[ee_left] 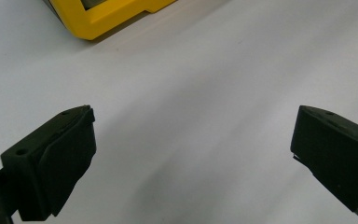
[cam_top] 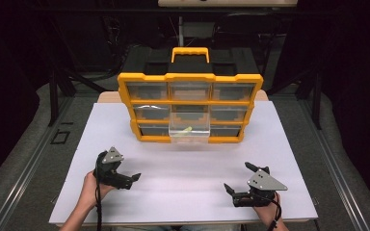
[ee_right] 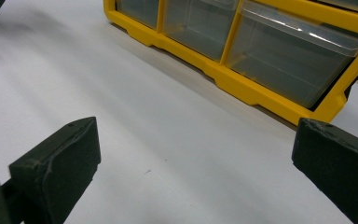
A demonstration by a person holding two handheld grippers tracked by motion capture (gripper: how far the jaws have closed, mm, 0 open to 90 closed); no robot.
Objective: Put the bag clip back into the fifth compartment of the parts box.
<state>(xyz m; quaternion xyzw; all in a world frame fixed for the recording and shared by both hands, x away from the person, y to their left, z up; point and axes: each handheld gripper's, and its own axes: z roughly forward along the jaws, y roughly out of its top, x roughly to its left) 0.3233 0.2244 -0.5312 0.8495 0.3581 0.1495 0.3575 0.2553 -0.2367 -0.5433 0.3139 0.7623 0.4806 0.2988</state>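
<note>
Resting low over a white table (cam_top: pixel 183 192), I am holding a two-jaw gripper in each hand, and both are pausing well short of the thing I am working toward. Ahead of both sets of jaws, a yellow organiser (cam_top: pixel 190 107) with clear drawers is standing upright at the far part of the table. Its bottom middle drawer (cam_top: pixel 189 131) is sticking out toward me, pulled open, and a small yellowish item (cam_top: pixel 187 129) is lying inside it; I cannot tell what that item is. I judge that I am at the approach step, before any contact with the drawer, and that the next move is calling for one gripper to travel forward and inward to the drawer front, either to reach the item or to push the drawer shut. My left gripper (cam_top: pixel 134 179) is sitting with its jaws spread wide and released, grasping nothing; in the left gripper view bare white table is lying between the jaws, and a corner of the organiser (ee_left: pixel 116 14) is showing far beyond them, up and to one side. My right gripper (cam_top: pixel 238 178) is likewise released, jaws gaping wide and holding nothing; in the right gripper view the organiser's lower row (ee_right: pixel 242 42) is stretching across beyond the jaws, nearer the right-hand jaw, with bare table between. Neither gripper is touching the organiser, and the two grippers are lying well apart from each other.
</note>
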